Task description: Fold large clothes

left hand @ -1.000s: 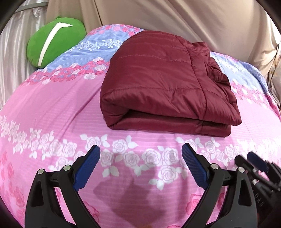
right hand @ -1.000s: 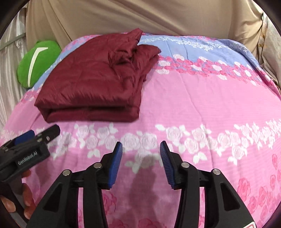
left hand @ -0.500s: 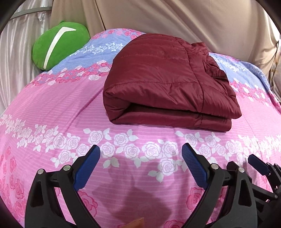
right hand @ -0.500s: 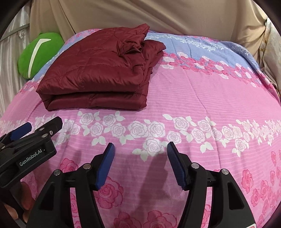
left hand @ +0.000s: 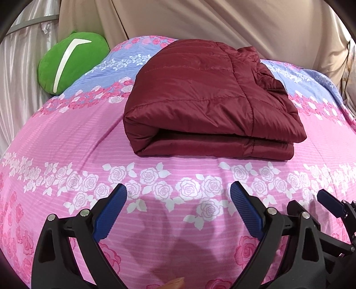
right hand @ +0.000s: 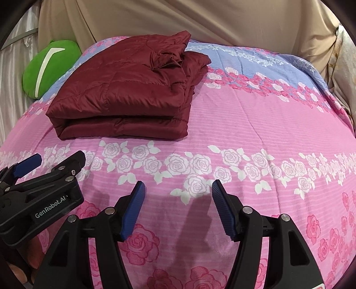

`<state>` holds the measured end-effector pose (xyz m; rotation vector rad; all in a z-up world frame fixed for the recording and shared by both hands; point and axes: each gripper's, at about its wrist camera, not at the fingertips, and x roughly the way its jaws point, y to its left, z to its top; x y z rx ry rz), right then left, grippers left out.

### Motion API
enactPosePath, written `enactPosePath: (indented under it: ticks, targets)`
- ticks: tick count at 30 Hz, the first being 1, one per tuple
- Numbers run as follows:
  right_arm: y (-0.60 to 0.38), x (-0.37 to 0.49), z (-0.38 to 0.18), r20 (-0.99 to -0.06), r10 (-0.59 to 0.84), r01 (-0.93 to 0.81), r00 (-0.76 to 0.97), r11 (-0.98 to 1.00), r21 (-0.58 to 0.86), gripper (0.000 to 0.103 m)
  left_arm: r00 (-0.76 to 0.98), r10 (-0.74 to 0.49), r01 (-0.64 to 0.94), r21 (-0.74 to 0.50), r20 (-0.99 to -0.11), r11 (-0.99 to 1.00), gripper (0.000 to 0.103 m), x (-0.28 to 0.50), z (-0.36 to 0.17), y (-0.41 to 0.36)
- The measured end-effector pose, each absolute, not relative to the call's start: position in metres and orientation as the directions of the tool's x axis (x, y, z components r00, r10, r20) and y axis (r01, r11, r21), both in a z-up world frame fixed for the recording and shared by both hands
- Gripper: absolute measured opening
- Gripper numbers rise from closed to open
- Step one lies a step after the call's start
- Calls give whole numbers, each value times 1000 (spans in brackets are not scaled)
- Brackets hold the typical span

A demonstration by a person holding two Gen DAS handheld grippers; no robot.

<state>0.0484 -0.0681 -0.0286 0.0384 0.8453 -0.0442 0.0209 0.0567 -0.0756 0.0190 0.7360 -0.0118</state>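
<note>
A dark red quilted jacket point(left hand: 207, 100) lies folded into a thick rectangle on the pink flowered bedspread point(left hand: 66, 142); in the right wrist view the same jacket point(right hand: 124, 95) sits at the upper left. My left gripper point(left hand: 178, 193) hangs open over the bare bedspread in front of the jacket's near fold, touching nothing. My right gripper point(right hand: 178, 189) is open too, with only the bedspread point(right hand: 255, 124) between its blue pads, to the right of the jacket. The left gripper point(right hand: 49, 160) also shows at the left edge of the right wrist view.
A green cushion point(left hand: 71, 62) with a white stripe rests at the bed's far left corner. Beige curtains point(left hand: 222, 20) hang behind the bed, and pale satin drapery point(left hand: 20, 73) lines the left side. A fingertip point(left hand: 175, 283) shows at the bottom edge.
Both grippers have drawn back a little from the jacket. The right gripper's jaws have widened. The jacket has not moved.
</note>
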Motion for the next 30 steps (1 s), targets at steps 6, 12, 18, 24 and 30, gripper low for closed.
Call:
enactPosePath:
  ticks: [6, 12, 18, 24, 30]
  targets:
    - [-67, 49, -29, -750, -28, 54, 661, 998, 11, 61, 743, 6, 19, 30, -669, 999, 92, 20, -76, 54]
    - [-64, 49, -28, -747, -40, 56, 664, 998, -4, 61, 743, 10, 19, 36, -669, 999, 92, 20, -76, 53]
    - [-58, 48, -27, -744, -59, 56, 665, 998, -29, 61, 743, 23, 19, 55, -669, 998, 92, 19, -76, 51]
    - [-57, 47, -27, -742, -62, 54, 668, 998, -35, 61, 748, 17, 26, 54, -664, 998, 92, 18, -75, 50]
    - [-60, 47, -26, -740, -67, 62, 669, 997, -35, 61, 746, 19, 18, 50, -665, 999, 92, 18, -75, 52]
